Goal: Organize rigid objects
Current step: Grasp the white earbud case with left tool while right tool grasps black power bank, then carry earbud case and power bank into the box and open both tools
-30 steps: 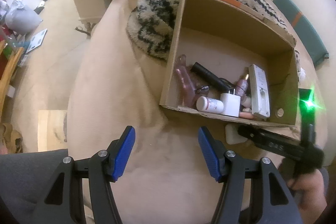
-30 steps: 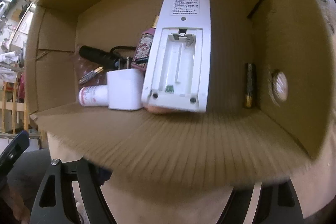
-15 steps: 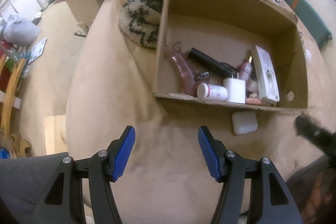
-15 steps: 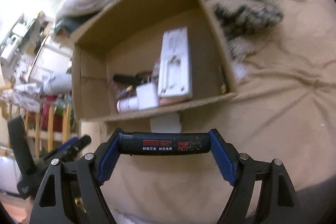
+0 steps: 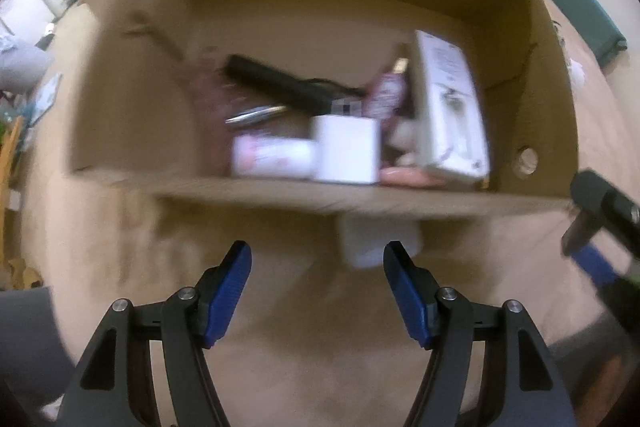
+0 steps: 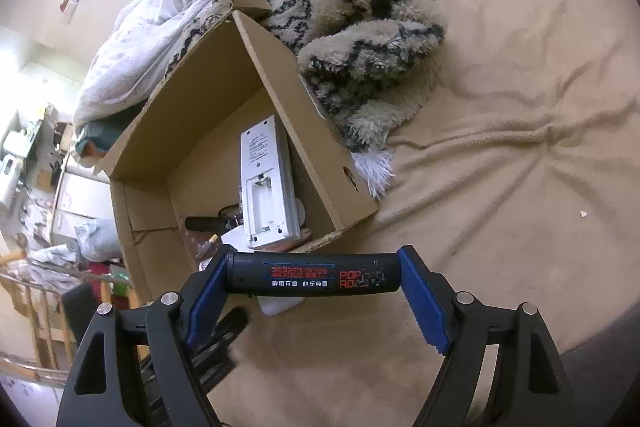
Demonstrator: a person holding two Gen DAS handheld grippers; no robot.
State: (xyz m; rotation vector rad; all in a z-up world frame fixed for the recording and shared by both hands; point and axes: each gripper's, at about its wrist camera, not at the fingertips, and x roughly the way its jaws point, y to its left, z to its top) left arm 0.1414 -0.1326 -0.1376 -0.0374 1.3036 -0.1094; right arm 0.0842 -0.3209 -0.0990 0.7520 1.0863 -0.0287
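On the tan fleece-covered bed [image 6: 500, 187] an open brown cardboard box [image 5: 132, 83] stands tight against a shaggy cream-and-black zigzag throw [image 6: 360, 39] at its far and right sides. Reading across the box from its left wall in the left wrist view, a black cylindrical tube [image 5: 276, 83] lies aslant toward the back, a slim silvery pen-like stick [image 5: 256, 115] lies in front of it, and a small white bottle with pink print [image 5: 272, 157] lies on its side against the near wall. Touching that bottle is a white cube-shaped plug adapter [image 5: 346, 151], and behind it a dark pink patterned bottle [image 5: 386, 91], though motion blur makes the finer shapes uncertain. Toward the right wall a long white remote control [image 6: 266, 187] lies face down with its battery bay uncovered. Just outside the box's near wall, on the bed, sits a pale rounded soap-like block [image 5: 376, 243]. The left gripper [image 5: 316, 287] hangs before that block, its blue pads having just spread wider, with nothing pressed between them. The right gripper [image 6: 312, 287] is clamped end to end on a black cylinder printed with red and white lettering [image 6: 312, 273], held crosswise above the bed near the box's near right corner.
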